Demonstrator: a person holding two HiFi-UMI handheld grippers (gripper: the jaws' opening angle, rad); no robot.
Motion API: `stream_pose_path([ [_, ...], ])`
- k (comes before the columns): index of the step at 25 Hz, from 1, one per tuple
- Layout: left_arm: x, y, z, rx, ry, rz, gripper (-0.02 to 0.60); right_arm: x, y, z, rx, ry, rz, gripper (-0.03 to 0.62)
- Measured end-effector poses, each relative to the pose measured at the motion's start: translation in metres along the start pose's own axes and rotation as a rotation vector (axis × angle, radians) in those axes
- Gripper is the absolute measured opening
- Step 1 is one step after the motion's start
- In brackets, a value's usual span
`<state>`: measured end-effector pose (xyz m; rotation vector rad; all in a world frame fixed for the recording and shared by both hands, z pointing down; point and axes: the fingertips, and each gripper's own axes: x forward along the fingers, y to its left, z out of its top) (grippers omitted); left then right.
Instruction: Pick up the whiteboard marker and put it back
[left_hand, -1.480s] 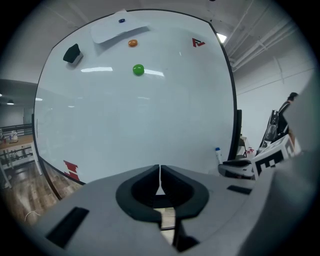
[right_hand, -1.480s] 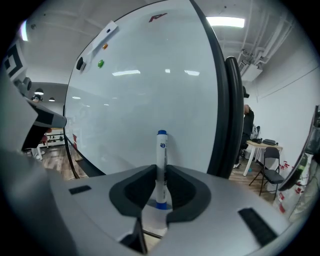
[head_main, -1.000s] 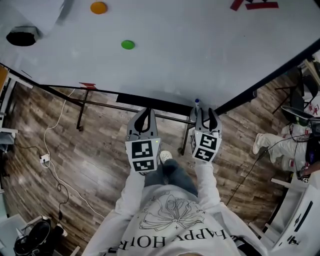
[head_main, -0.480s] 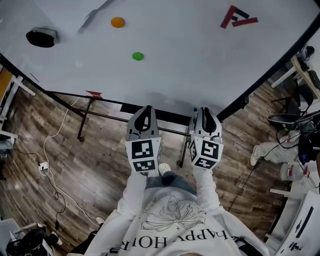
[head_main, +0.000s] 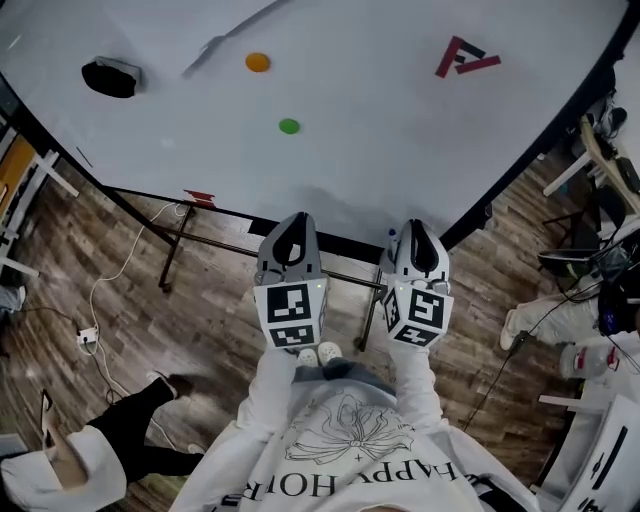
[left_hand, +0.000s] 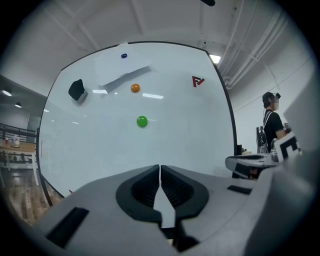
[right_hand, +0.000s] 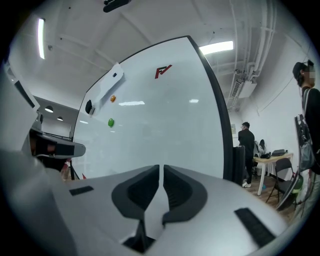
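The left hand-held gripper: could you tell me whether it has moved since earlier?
Yes, upward: the left hand-held gripper now reaches past the black ledge onto the whiteboard.

Only print I can read, upside down from up here, is "HAPPY HO…" across my sweatshirt (head_main: 345, 445), rest cut off, plus a red F-like logo (head_main: 465, 55) top right on the whiteboard (head_main: 380, 150).

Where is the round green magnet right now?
Head view: the round green magnet sticks on the white whiteboard, below the round orange magnet, left of centre.
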<state>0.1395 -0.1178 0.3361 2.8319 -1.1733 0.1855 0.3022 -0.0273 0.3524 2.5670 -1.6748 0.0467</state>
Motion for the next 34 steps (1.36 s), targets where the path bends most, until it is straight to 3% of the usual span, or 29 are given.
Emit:
stream_pose_path([
  [34, -0.0074, -0.0047, 0.0009, 0.01, -0.001, -0.011, 0.011, -0.0098, -0.0096, 0.0105, 0.005, -0.027, -0.041, 0.015],
])
